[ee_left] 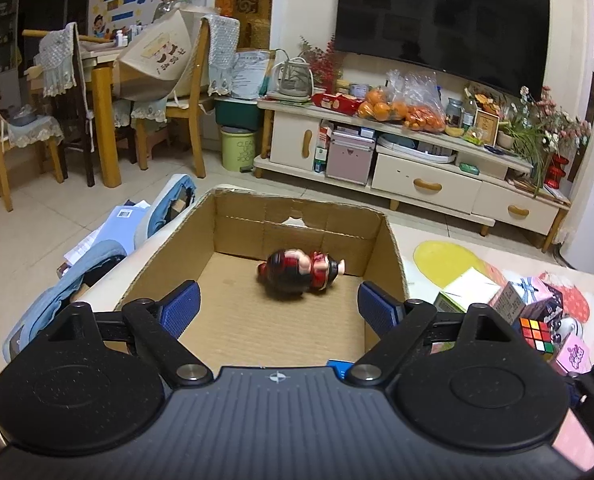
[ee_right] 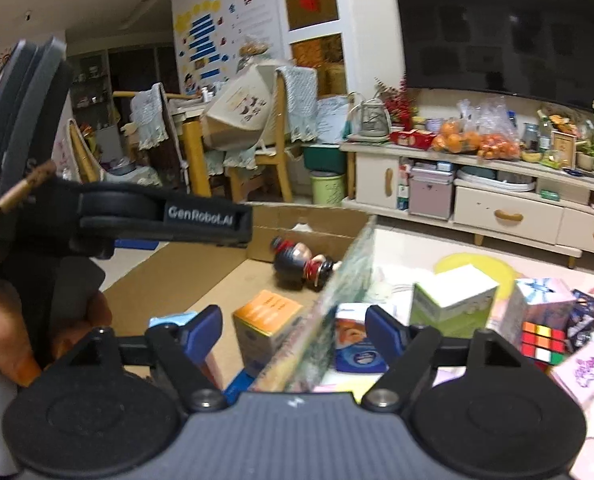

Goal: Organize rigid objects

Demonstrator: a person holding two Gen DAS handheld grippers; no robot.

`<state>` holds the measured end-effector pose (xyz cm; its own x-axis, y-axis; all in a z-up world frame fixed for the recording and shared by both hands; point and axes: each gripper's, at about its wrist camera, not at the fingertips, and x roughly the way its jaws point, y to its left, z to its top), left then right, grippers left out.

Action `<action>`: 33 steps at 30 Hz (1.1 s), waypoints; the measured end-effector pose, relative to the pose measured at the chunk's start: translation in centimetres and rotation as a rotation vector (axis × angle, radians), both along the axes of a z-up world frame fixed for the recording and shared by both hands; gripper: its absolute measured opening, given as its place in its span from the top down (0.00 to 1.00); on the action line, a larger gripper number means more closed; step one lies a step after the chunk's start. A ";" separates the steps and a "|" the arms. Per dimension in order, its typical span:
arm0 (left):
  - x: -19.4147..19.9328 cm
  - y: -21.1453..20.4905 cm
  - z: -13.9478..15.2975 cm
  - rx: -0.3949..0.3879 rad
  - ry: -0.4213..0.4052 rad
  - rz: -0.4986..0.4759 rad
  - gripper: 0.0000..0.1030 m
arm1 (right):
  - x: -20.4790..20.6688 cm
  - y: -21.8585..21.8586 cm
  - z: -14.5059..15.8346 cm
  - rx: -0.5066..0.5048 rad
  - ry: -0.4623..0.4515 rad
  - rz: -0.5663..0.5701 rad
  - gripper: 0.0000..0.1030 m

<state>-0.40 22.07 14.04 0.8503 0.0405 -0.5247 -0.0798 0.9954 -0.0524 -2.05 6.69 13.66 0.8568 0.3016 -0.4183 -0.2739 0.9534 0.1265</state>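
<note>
We see one doll (ee_left: 301,274) lying in the one box (ee_left: 393,256), with our left gripper (ee_left: 277,307) wide and empty above it. In the right view, one orange carton (ee_right: 265,326) stands inside; our right gripper (ee_right: 293,326) gapes, gripping nothing. One cube (ee_right: 543,344) sits outside.

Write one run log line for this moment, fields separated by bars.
left hand-held gripper: open, empty | right hand-held gripper: open | cardboard box: holds doll, orange box

Patterned tabletop (ee_left: 497,256), cardboard box (ee_left: 393,248), Rubik's cube (ee_left: 537,334), small cartons (ee_right: 453,300) beside it
</note>
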 end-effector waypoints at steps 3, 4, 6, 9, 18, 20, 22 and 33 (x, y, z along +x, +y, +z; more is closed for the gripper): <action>0.0 -0.3 -0.1 0.015 -0.002 -0.010 0.00 | -0.4 -0.7 -0.2 0.009 -0.001 -0.021 0.24; 0.0 -0.3 -0.1 0.018 0.000 -0.013 0.00 | -0.5 -0.9 -0.3 0.006 -0.001 -0.029 0.24; 0.1 -0.5 -0.2 0.024 0.002 -0.021 0.00 | -0.7 -1.2 -0.5 0.009 0.000 -0.041 0.23; 0.1 -0.6 -0.3 0.034 0.003 -0.035 0.00 | -0.9 -1.9 -0.7 0.014 -0.005 -0.061 0.23; -0.1 -0.5 -0.5 0.069 0.002 -0.083 0.00 | -1.8 -3.5 -1.2 0.025 -0.021 -0.097 0.22; -0.1 -0.5 -0.6 0.079 0.005 -0.090 0.00 | -2.0 -3.8 -1.4 0.028 -0.022 -0.100 0.21; -0.1 -0.5 -0.7 0.087 0.007 -0.097 0.00 | -2.1 -4.1 -1.5 0.024 -0.025 -0.105 0.21; -0.4 -0.7 -0.9 0.145 -0.011 -0.142 0.00 | -3.0 -5.4 -2.2 0.022 -0.031 -0.110 0.20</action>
